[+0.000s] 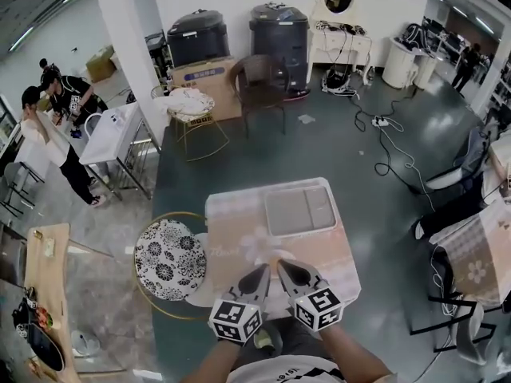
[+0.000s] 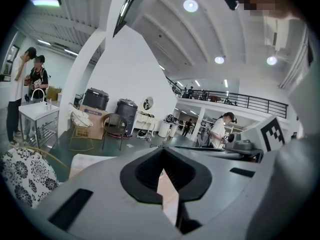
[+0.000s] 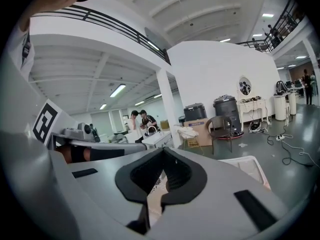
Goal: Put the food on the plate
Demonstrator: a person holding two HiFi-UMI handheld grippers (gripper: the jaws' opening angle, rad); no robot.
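Observation:
A small table point(image 1: 231, 230) with a pale pink flowered cloth stands in front of me, a flat grey tray point(image 1: 299, 210) on its far side. I can make out no food and no plate on it. Both grippers hover side by side over the table's near edge, pointing roughly level across it. My left gripper point(image 1: 263, 270) has its jaws together with nothing between them, and in its own view point(image 2: 161, 173) only cloth shows through the slit. My right gripper point(image 1: 281, 265) is shut and empty as well point(image 3: 162, 173). The tray's corner point(image 3: 252, 166) lies beyond it.
A round stool with a black-and-white flowered cushion point(image 1: 169, 259) stands at the table's left. A brown chair point(image 1: 259, 86), a wire chair point(image 1: 196, 118), cardboard boxes and two dark bins lie farther back. Cables point(image 1: 383, 134) trail over the green floor. People stand at a white cart far left.

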